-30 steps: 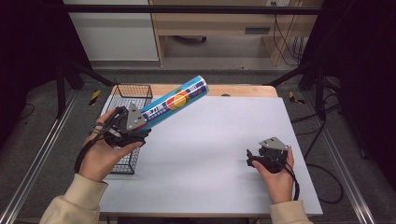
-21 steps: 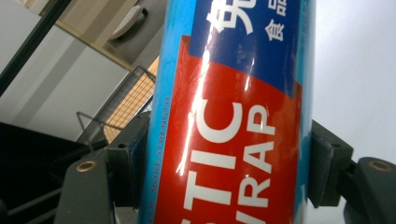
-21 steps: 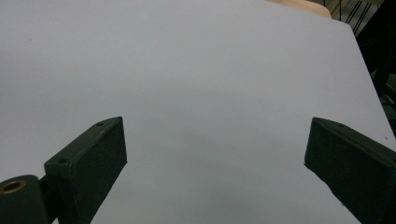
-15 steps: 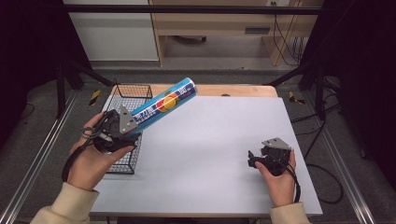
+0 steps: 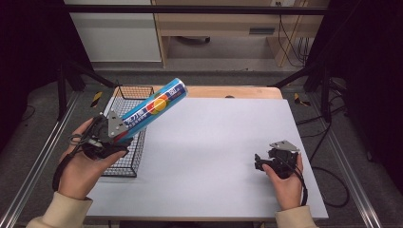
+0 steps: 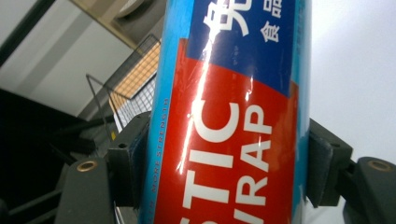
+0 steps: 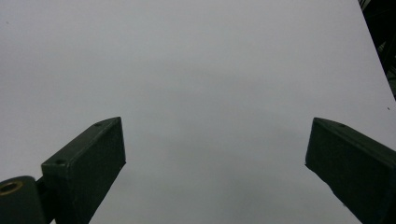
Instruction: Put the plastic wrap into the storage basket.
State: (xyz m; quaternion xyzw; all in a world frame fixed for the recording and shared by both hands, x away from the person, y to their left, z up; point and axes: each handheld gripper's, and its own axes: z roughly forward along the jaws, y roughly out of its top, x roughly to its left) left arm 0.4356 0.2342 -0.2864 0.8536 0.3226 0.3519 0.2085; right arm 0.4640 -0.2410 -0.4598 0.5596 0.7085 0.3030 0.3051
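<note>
A long blue box of plastic wrap (image 5: 154, 105) with a red and orange label slants up to the right above the black wire basket (image 5: 138, 94). My left gripper (image 5: 119, 135) is shut on its lower end, over the basket's near part. In the left gripper view the plastic wrap box (image 6: 229, 112) sits clamped between both pads (image 6: 138, 149). My right gripper (image 5: 259, 162) rests low over the white table (image 5: 214, 142) at the right front. Its jaws stand wide apart, and my right gripper (image 7: 215, 154) has nothing between them.
The wire basket stands on the table's left edge. A bare wooden strip (image 5: 228, 91) runs along the table's far edge. Black frame legs and cables (image 5: 328, 95) stand on the floor to the right, and a cabinet (image 5: 114, 33) stands behind.
My left gripper has carried the plastic wrap box leftward and toward me, so it now hangs over the basket. The right gripper has drifted slightly nearer the front edge.
</note>
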